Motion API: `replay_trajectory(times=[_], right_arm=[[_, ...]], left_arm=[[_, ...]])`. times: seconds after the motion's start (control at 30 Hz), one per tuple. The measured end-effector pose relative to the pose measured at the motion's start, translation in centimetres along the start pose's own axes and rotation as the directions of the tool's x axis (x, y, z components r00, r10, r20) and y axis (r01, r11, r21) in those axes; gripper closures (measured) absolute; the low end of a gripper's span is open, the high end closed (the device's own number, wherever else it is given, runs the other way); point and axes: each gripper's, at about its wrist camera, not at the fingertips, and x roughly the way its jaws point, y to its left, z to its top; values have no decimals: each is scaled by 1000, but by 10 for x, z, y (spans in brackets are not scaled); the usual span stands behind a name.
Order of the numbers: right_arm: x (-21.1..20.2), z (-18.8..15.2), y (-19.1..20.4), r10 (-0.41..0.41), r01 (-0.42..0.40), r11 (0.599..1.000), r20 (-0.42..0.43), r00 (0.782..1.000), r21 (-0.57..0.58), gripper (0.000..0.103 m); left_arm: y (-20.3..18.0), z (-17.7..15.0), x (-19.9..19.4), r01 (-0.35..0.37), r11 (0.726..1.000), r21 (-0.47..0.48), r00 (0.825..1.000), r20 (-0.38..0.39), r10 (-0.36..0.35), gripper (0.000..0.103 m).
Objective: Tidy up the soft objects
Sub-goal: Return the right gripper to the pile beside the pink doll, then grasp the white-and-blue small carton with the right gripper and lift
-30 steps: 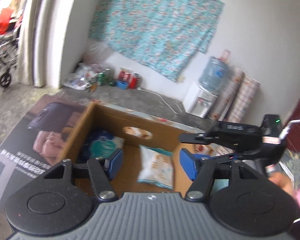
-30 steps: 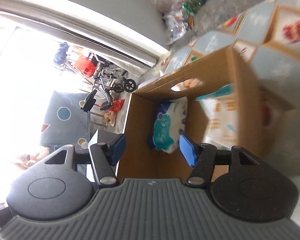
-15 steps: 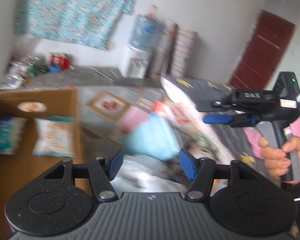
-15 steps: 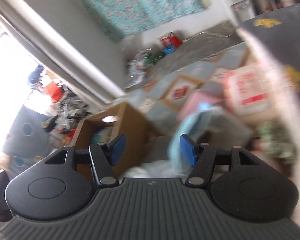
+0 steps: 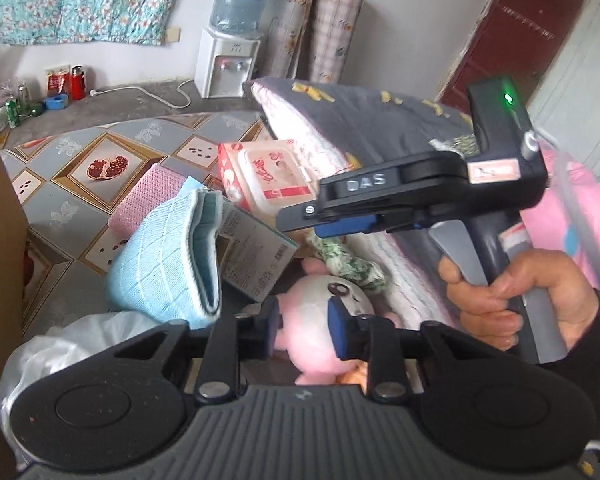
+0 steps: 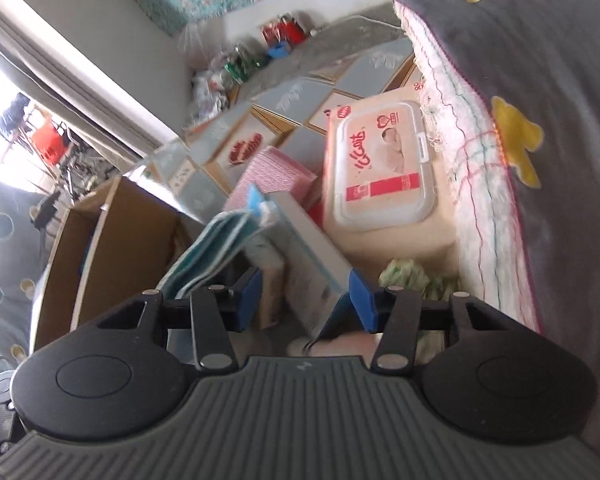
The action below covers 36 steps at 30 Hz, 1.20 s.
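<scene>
A pile of soft things lies on the patterned floor mat [image 5: 80, 152]. A pink and white plush toy [image 5: 320, 332] sits right at my left gripper [image 5: 304, 328], whose open jaws stand on either side of it. Beside it are a folded light blue cloth [image 5: 164, 264], a white box [image 5: 248, 252], a pink wet-wipes pack [image 5: 268, 172], a pink sponge cloth [image 5: 148, 192] and a green knitted item [image 5: 348, 260]. My right gripper [image 6: 306, 300] is open around the edge of the white box [image 6: 312, 256]; it also shows in the left wrist view [image 5: 340, 224]. The cardboard box [image 6: 112, 240] stands at the left.
A grey quilt with yellow patches [image 5: 380, 120] rises on the right. A white plastic bag [image 5: 80, 336] lies at the lower left. A water dispenser [image 5: 228, 60], rolled mats and red bottles [image 5: 72, 80] stand by the back wall. A dark red door [image 5: 520, 32] is at the right.
Both grippers swung right, away from the cardboard box, and moved down to the pile of soft things. The left gripper's jaws narrowed around the plush toy.
</scene>
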Motion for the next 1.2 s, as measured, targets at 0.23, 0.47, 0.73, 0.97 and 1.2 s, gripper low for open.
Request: replay_trajectory(times=[0.23,0.47,0.73,0.97,1.2], right_arm=[[39,18,-1,10,-13,999,-77,997,-38,54],[43,16,13,-7,-10,992,-136,991,-125,76],[24,12,13,5,-10,998,-87,996,-59,83],[-21,8,-10,93,-90,990,-27,995,109,84],[-62,-38,-30,155,-151,965,-2,988,214,84]], left_arm=[[15,6,28,-60,997,-47,997,-50,58,82],[24,7,35,-66,996,-59,996,-62,63,82],[23,3,36,-34,996,-80,998,-56,30,79],[18,2,26,34,993,-110,998,-39,-39,54],[1,-6,14,131,988,-87,990,-41,-134,25]])
